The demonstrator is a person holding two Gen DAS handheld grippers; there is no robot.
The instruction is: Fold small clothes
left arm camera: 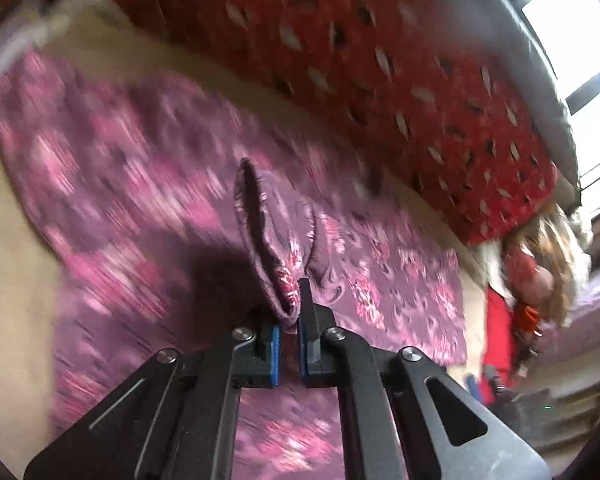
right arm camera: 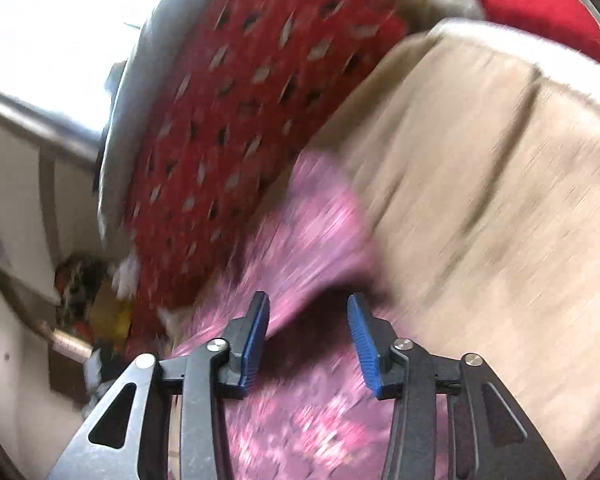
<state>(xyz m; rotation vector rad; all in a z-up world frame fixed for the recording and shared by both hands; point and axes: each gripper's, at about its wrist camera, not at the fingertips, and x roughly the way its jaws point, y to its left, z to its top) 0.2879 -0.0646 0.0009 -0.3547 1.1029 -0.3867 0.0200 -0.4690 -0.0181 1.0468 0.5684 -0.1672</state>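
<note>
Across the far side of both views runs a red cushion (left arm camera: 380, 60) (right arm camera: 236, 120) patterned with small pale and dark diamond marks, backed by a grey edge and a bright window (left arm camera: 580, 40) (right arm camera: 60, 20). Below it, nearer the cameras, lies a beige fabric surface (left arm camera: 12, 280) (right arm camera: 480, 200), creased in long shallow lines in the right wrist view. Spread on that surface is the purple-and-pink floral garment (left arm camera: 140, 184) (right arm camera: 308, 240), much of it smeared by motion blur; in the left wrist view it covers most of the middle of the frame, reaching from the far left to the near right, and in the right wrist view it runs from the middle down to the near edge, touching the base of the cushion on its left. At the right edge of the left wrist view sits a jumble of red and orange items (left arm camera: 516, 304), too blurred to name; a similar dark and yellow clutter (right arm camera: 92, 304) shows at the lower left of the right wrist view. One hemmed edge of the garment rises from the spread cloth as a looped fold, and the left gripper (left arm camera: 288, 320) is pinched tight on its lower end, blue pads nearly meeting around the cloth. By contrast the right gripper (right arm camera: 308, 320) stands wide apart above the garment, nothing between its blue pads, a dark shadow on the cloth below it.
</note>
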